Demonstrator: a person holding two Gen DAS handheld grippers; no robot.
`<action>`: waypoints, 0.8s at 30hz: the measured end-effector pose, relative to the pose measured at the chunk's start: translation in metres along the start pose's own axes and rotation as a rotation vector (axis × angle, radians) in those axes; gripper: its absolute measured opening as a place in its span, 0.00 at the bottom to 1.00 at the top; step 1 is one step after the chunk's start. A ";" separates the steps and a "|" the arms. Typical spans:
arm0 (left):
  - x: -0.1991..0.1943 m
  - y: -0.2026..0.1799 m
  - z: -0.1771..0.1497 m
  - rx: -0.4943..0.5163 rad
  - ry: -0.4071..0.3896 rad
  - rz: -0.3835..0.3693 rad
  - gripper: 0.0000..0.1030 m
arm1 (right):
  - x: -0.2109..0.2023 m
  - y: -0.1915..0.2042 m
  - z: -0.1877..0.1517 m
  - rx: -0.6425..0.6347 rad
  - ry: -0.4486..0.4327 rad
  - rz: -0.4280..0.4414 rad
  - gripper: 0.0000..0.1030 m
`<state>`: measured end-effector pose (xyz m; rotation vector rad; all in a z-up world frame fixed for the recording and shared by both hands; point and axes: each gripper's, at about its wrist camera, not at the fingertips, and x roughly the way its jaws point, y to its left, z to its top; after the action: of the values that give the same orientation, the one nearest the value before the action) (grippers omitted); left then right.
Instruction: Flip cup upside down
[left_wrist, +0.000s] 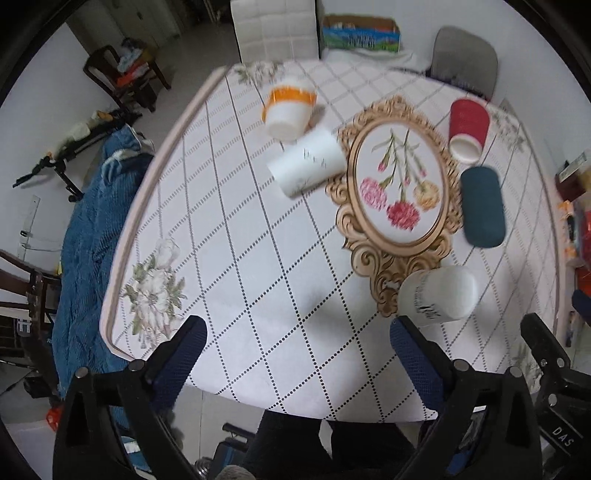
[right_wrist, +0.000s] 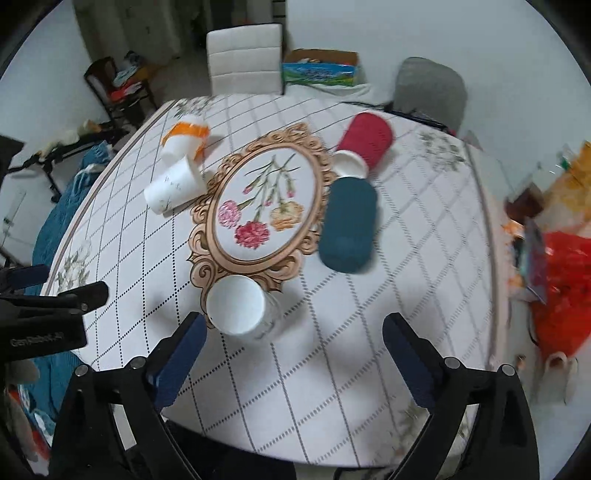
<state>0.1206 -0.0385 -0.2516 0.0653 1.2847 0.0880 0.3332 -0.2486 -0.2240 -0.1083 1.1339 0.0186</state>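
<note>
the white cup (right_wrist: 242, 309) is standing near the table's (right_wrist: 406, 295) front edge, axis vertical, just ahead-left of the right gripper (right_wrist: 291, 354); both it and the left gripper (left_wrist: 299, 354) are gaping apart, empty.

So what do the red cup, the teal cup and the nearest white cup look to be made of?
Red cup: probably paper, matte red wall with a white rim. Teal cup: matte and uniformly dark, paper or plastic; blur leaves it open. White cup: likely paper, thin white wall with faint print. Both grippers are open.
</note>
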 end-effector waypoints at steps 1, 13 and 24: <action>-0.009 -0.001 -0.001 0.001 -0.018 0.000 0.99 | -0.006 -0.001 -0.002 0.005 -0.004 -0.010 0.96; -0.102 0.005 -0.025 0.067 -0.200 -0.050 0.99 | -0.120 -0.013 -0.024 0.125 -0.153 -0.074 0.97; -0.184 0.025 -0.079 0.089 -0.318 -0.102 0.99 | -0.226 0.007 -0.079 0.153 -0.256 -0.108 0.97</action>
<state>-0.0072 -0.0324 -0.0960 0.0864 0.9723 -0.0660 0.1657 -0.2400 -0.0531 -0.0291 0.8687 -0.1462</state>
